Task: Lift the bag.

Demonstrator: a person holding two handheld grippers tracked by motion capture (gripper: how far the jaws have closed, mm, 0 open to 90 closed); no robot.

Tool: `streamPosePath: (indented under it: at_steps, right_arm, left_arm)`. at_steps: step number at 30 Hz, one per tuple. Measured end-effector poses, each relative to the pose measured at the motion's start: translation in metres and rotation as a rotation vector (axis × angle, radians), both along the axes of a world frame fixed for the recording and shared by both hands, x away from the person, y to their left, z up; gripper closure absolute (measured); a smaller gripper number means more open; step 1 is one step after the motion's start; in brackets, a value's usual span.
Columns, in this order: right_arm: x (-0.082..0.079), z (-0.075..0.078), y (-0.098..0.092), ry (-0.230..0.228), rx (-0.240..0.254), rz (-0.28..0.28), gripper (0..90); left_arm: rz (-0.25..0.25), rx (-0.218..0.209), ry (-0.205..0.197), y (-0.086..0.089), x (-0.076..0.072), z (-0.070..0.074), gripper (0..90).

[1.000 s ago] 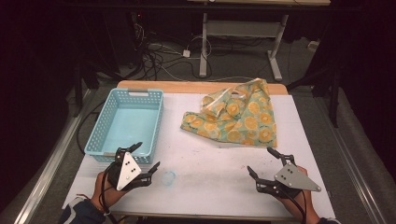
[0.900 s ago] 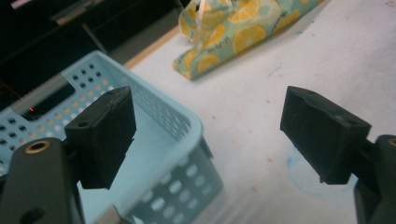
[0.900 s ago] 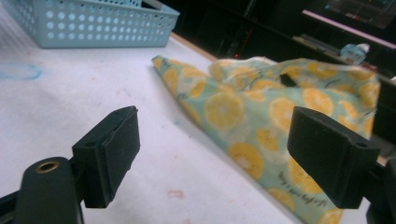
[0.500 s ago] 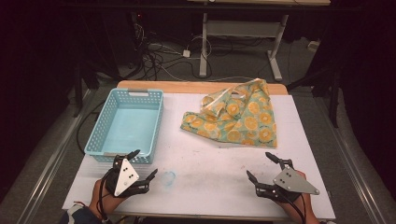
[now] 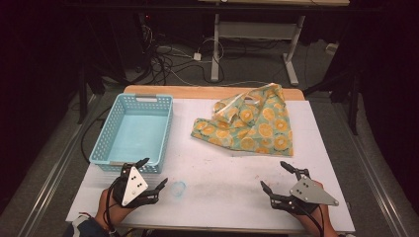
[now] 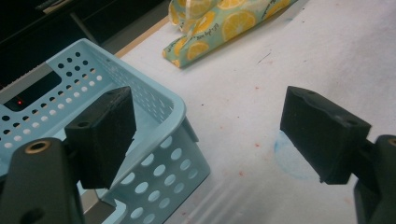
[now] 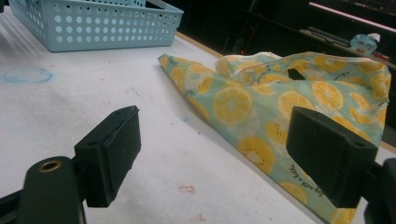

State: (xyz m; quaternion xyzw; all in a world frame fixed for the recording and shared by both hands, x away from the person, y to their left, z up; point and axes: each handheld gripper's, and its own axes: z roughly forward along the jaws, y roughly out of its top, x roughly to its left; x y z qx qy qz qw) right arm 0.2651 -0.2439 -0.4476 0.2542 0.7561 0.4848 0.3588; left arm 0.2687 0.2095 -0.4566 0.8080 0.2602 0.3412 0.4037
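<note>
At the table's near edge, the left gripper (image 5: pixel 154 174) and right gripper (image 5: pixel 277 177) rest with jaws spread apart, holding nothing. Beyond the left one sits the light-blue perforated plastic basket (image 5: pixel 132 133). Farther right, the crumpled lemon-print teal cloth (image 5: pixel 252 124) lies on the white tabletop (image 5: pixel 217 173).

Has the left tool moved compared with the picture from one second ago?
Yes. In the high view, the left tool has pulled back toward the person, away from the blue basket's near rim, and now sits lower on the table.
</note>
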Motion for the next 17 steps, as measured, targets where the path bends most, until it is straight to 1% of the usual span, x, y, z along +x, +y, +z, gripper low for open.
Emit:
streamPosePath:
  at_steps: [5, 7, 13, 17]
  right_arm:
    - [-0.0008, -0.0006, 0.0017, 0.006, -0.011, 0.008, 18.4]
    - [-0.0005, -0.0007, 0.0018, 0.01, -0.004, 0.016, 18.4]
    - [0.0013, -0.0022, 0.0008, 0.02, -0.008, 0.023, 18.4]
    - [0.0026, -0.0023, -0.0008, 0.023, 0.0, 0.021, 18.3]
  left_arm:
    - [0.0, 0.001, 0.003, 0.0001, 0.0006, -0.0001, 17.8]
    - [0.001, 0.011, 0.003, -0.0002, 0.0015, -0.0009, 17.8]
    - [0.005, 0.006, 0.01, -0.0002, 0.0045, -0.0014, 17.8]
    - [0.004, 0.01, 0.015, -0.0015, 0.0062, -0.0021, 17.8]
